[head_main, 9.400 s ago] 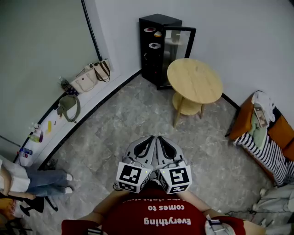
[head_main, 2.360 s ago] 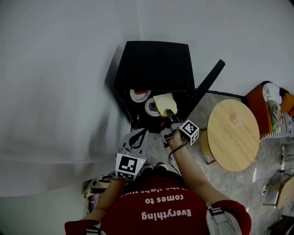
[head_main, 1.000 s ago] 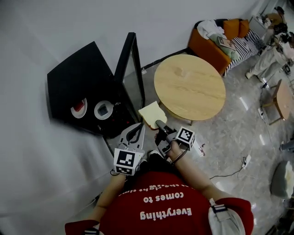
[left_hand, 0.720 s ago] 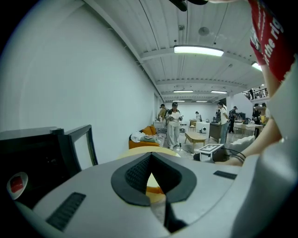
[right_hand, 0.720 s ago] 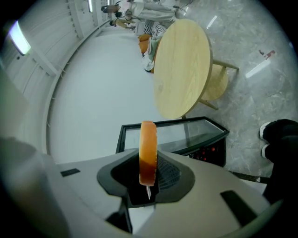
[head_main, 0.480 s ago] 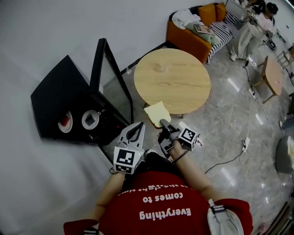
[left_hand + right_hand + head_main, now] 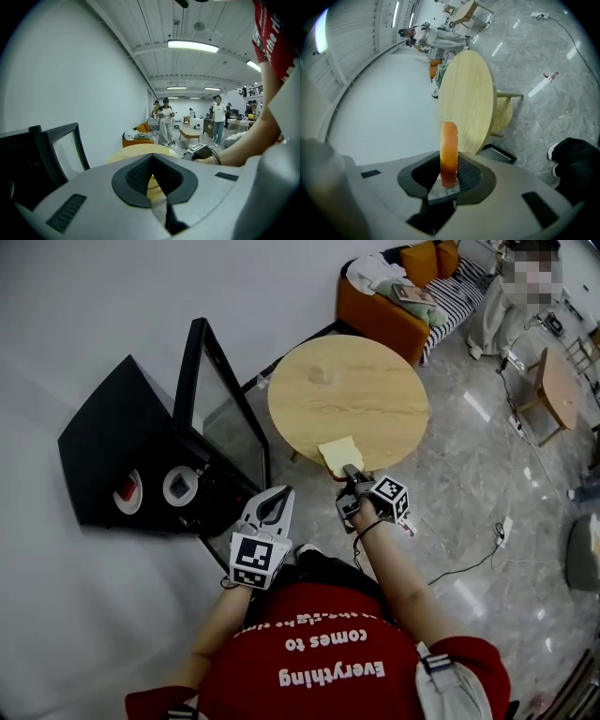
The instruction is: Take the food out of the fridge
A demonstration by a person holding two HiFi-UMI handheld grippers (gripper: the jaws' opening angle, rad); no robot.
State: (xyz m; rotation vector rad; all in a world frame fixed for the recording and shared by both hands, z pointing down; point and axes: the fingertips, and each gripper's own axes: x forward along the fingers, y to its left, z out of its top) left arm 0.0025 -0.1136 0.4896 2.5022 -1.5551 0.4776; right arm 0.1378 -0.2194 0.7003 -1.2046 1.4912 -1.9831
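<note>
Pale square bread slice (image 7: 339,456) with browned crust, pinched by the right hand-held gripper (image 7: 349,472).
The slice hangs over the near edge of the round light-wood desk (image 7: 347,390); left hand-held gripper (image 7: 284,491) is pressed together, empty.

Bright, even indoor light from ceiling strip lamps (image 7: 193,45); soft shadows only. Glare streaks on polished floor (image 7: 534,51). Strong fisheye bend w/ dark vignette at edges of both gripper views. Nearest foreground soft, bg sharp-ish.
</note>
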